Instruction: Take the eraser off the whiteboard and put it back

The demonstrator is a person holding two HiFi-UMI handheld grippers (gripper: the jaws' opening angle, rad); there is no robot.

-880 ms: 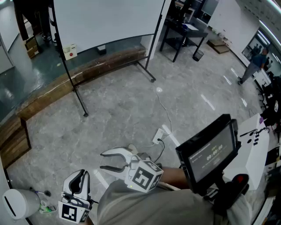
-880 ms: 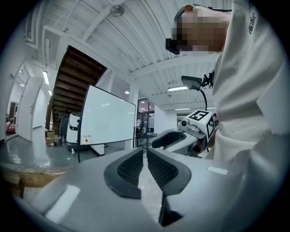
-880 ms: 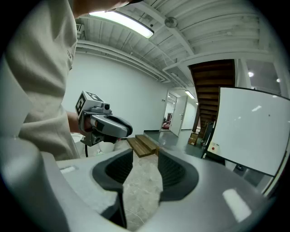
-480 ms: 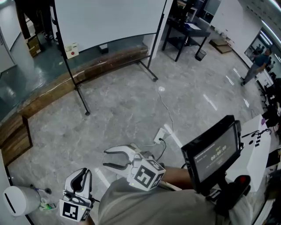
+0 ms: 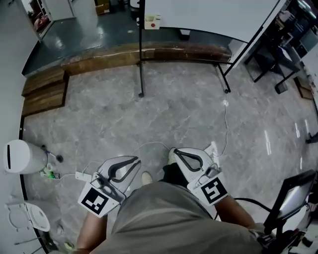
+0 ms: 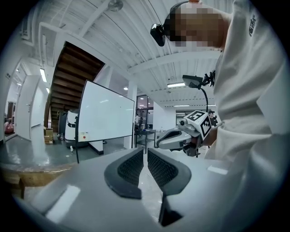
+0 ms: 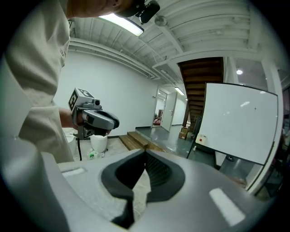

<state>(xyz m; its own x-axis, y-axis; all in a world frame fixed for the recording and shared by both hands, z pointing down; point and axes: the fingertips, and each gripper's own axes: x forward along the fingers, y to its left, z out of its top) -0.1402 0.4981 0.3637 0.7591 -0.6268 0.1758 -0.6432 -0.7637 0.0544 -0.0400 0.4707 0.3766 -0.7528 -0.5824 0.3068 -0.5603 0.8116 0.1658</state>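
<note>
Floor: a grey stone-look floor (image 5: 164, 114) lies open between the person and the board.
Whiteboard: the whiteboard (image 5: 208, 12) stands on its frame at the far side, face blank, well apart from both tools.
Arms: both are tucked in at the waist, with the tools side by side, aimed across the floor and dipped a little below level.
Left hand-held gripper (image 5: 137, 160): closed to a sliver, nothing between the pads.
Right hand-held gripper (image 5: 174, 152): clenched, pads meeting, empty.
Eraser: probably the small white box with a red dot (image 5: 151, 21) at the board's lower corner, beside the stand post. It is too small to be sure, and its long axis is unreadable.
Bearing: the box sits ahead of both tools, and neither hand is plainly nearer. A walk to the board looks due before any reach.
</note>
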